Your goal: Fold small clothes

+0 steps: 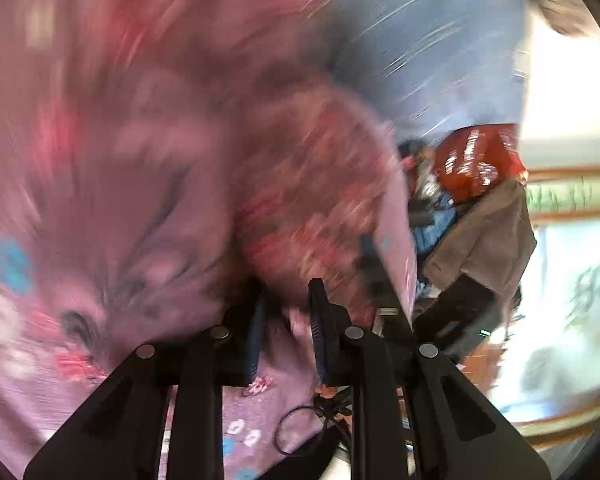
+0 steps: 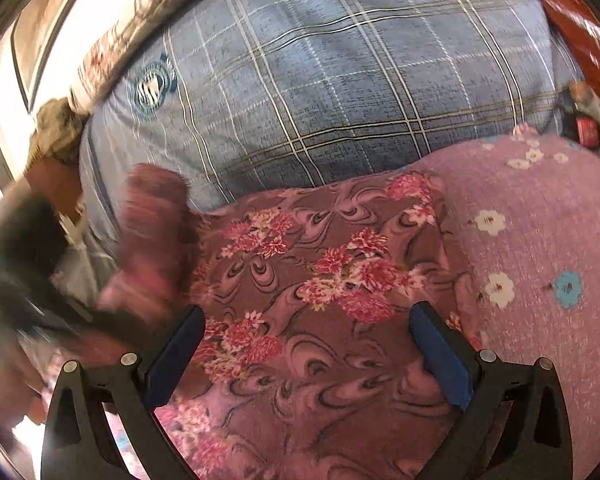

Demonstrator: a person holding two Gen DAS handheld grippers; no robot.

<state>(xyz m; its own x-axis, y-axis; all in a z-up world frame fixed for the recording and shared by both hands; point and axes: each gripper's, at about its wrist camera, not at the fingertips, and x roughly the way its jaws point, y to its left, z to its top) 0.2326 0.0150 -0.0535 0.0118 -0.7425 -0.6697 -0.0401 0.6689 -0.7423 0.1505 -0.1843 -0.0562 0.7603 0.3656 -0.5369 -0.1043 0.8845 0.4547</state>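
A small mauve garment with red and pink flowers (image 2: pixel 320 280) lies spread on a pink flowered sheet (image 2: pixel 540 240). My right gripper (image 2: pixel 306 328) is open, its blue-padded fingers either side of the cloth just above it. In the left wrist view, heavily blurred, my left gripper (image 1: pixel 286 308) is nearly closed with a fold of the same flowered garment (image 1: pixel 312 184) bunched between its fingers. A blurred lifted part of the garment (image 2: pixel 152 240) shows at the left of the right wrist view.
A blue-grey plaid pillow (image 2: pixel 320 80) lies behind the garment. A red patterned item (image 1: pixel 476 160) and a brown cloth pile (image 1: pixel 488 240) sit at the right in the left wrist view. A black cable loop (image 1: pixel 296 428) lies on the sheet (image 1: pixel 252 412).
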